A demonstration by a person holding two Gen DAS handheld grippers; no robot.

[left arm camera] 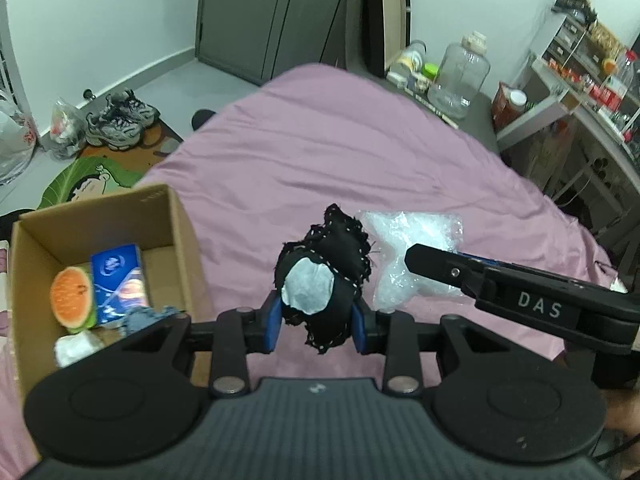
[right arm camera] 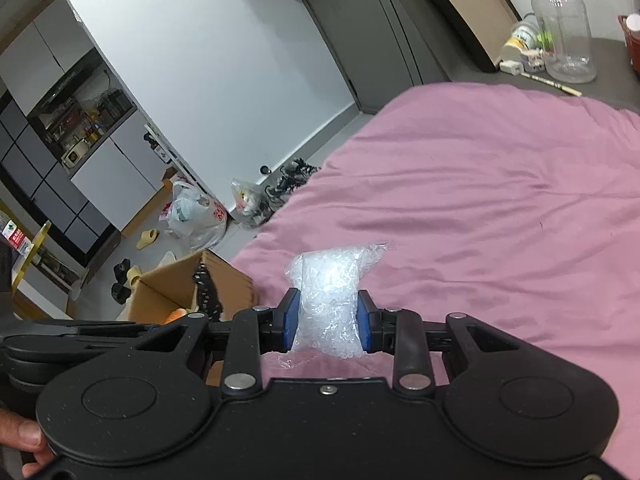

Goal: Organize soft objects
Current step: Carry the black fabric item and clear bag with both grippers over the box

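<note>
My left gripper (left arm camera: 316, 322) is shut on a bundle of black cloth with a white patch (left arm camera: 324, 276), held above the pink bed. A cardboard box (left arm camera: 164, 216) stands to its left, holding a watermelon-slice toy (left arm camera: 72, 298), a blue packet (left arm camera: 120, 280), denim cloth and a white soft item. My right gripper (right arm camera: 328, 322) is shut on a clear bubble-wrap bag (right arm camera: 332, 280) that lies on the bed. In the left wrist view the right gripper (left arm camera: 416, 260) reaches in from the right onto the bag (left arm camera: 404, 248). The box (right arm camera: 176, 288) shows at left in the right wrist view.
The pink bedspread (left arm camera: 340, 152) spreads ahead. A dark table with a large clear jug (left arm camera: 460, 76) and small items stands beyond it. Shelving (left arm camera: 592, 80) lines the right. Sneakers (left arm camera: 120, 116), plastic bags and a mat lie on the floor at left.
</note>
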